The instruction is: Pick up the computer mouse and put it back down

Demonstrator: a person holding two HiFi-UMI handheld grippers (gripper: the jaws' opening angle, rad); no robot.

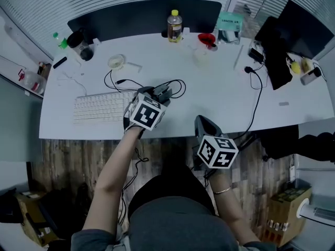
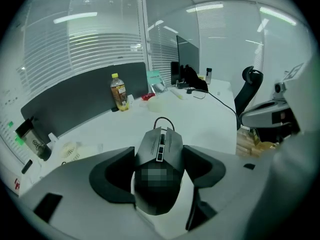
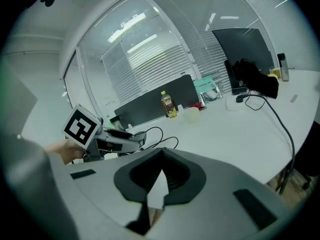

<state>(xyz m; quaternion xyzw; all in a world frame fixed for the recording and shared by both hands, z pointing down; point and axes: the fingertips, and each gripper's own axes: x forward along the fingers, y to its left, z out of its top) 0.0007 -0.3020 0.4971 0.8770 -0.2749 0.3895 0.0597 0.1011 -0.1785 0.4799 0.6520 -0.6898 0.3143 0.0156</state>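
Note:
The black computer mouse (image 2: 161, 143) lies between the jaws of my left gripper (image 2: 159, 159), both pads pressed against its sides, its cable (image 2: 162, 120) running away over the white desk (image 2: 210, 126). In the head view the left gripper (image 1: 159, 94) is over the desk's middle, just right of the keyboard, with the mouse (image 1: 165, 92) at its tip. Whether the mouse is off the desk I cannot tell. My right gripper (image 1: 203, 123) hangs at the desk's front edge, jaws shut with nothing in them, also seen in its own view (image 3: 162, 171).
A white keyboard (image 1: 99, 107) lies left of the mouse. Loops of black cable (image 1: 180, 85) lie behind it. A small fan (image 1: 116, 61), a drink bottle (image 1: 175, 26), a red object (image 1: 207, 39), a black bag (image 1: 275, 54) and a monitor (image 1: 306, 27) stand further back.

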